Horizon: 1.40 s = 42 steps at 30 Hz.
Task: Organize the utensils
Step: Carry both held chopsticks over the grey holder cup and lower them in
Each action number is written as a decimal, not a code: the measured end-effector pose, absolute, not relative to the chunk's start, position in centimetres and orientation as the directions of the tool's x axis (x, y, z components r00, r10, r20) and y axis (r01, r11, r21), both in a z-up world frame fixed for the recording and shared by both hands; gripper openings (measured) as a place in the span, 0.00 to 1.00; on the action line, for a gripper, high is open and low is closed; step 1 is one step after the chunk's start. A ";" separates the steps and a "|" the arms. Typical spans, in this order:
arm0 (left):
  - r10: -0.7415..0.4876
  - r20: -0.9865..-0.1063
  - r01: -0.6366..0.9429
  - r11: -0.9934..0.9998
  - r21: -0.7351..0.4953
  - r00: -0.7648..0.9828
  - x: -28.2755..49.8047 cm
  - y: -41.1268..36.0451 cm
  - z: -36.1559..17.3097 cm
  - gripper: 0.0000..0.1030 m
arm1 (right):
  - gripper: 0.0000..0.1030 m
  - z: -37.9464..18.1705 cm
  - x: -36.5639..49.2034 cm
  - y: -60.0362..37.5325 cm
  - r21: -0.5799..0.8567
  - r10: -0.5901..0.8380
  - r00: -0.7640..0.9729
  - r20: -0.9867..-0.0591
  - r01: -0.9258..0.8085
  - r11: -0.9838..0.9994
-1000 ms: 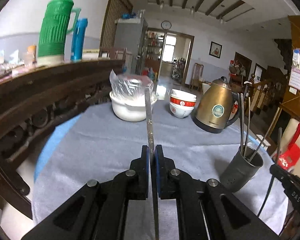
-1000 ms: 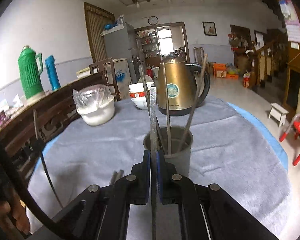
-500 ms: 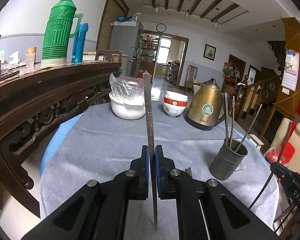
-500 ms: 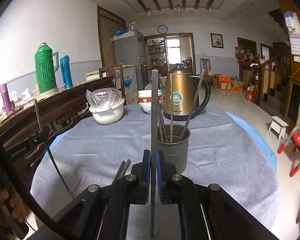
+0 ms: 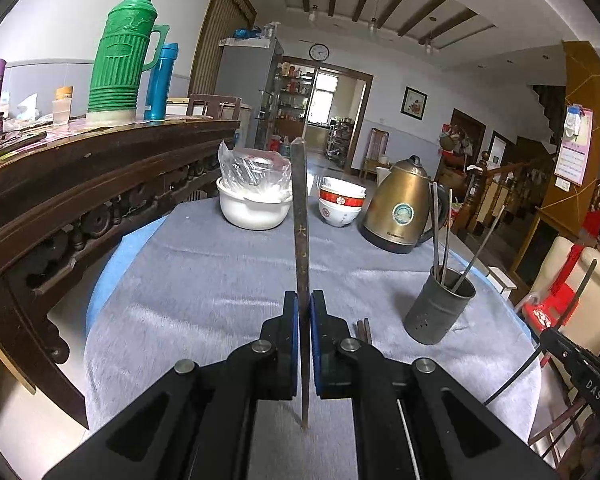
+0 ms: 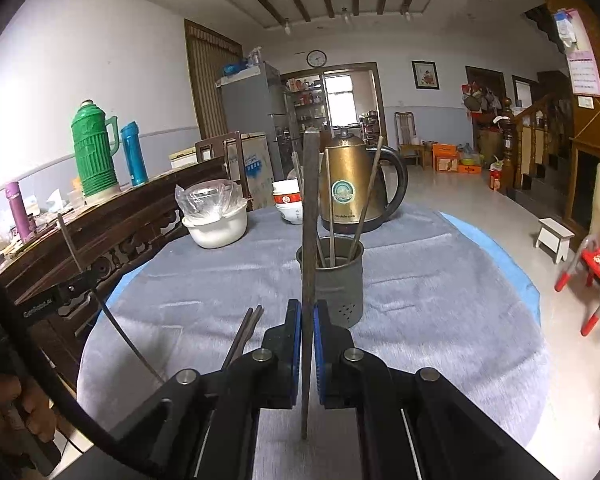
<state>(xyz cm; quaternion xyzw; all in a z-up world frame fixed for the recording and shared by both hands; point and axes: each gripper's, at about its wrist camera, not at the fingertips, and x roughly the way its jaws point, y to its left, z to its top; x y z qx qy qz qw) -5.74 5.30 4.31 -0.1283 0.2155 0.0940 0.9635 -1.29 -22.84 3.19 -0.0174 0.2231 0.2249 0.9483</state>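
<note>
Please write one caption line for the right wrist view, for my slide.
Right gripper holds one chopstick upright before the grey holder on the table.

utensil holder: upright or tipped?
Upright. The holder stands on its base on the grey cloth, mouth up, with three chopsticks leaning inside it.

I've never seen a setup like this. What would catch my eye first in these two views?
Probably the black tongs in each foreground, each pair clamped on one upright metal chopstick. Behind them, on the grey tablecloth, a grey metal holder already has several chopsticks in it. A gold kettle stands at the table's far edge.
</note>
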 end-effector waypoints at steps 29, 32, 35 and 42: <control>0.097 -0.466 -0.247 0.930 -0.271 0.879 -6.4 6.3 3.9 0.05 | 0.06 3.1 -2.6 -24.1 0.102 0.426 0.792 -0.437 -0.427 0.898; 0.090 -0.462 -0.251 0.920 -0.301 0.882 -6.3 7.0 4.3 0.05 | 0.06 3.4 -2.2 -24.2 0.108 0.432 0.791 -0.434 -0.430 0.896; 0.077 -0.454 -0.250 0.908 -0.336 0.888 -6.2 7.7 4.8 0.05 | 0.06 4.0 -1.8 -24.2 0.115 0.438 0.796 -0.419 -0.432 0.895; 0.031 -0.422 -0.228 0.876 -0.425 0.906 -5.9 8.8 6.5 0.05 | 0.06 6.3 -0.8 -24.8 0.179 0.471 0.800 -0.372 -0.436 0.882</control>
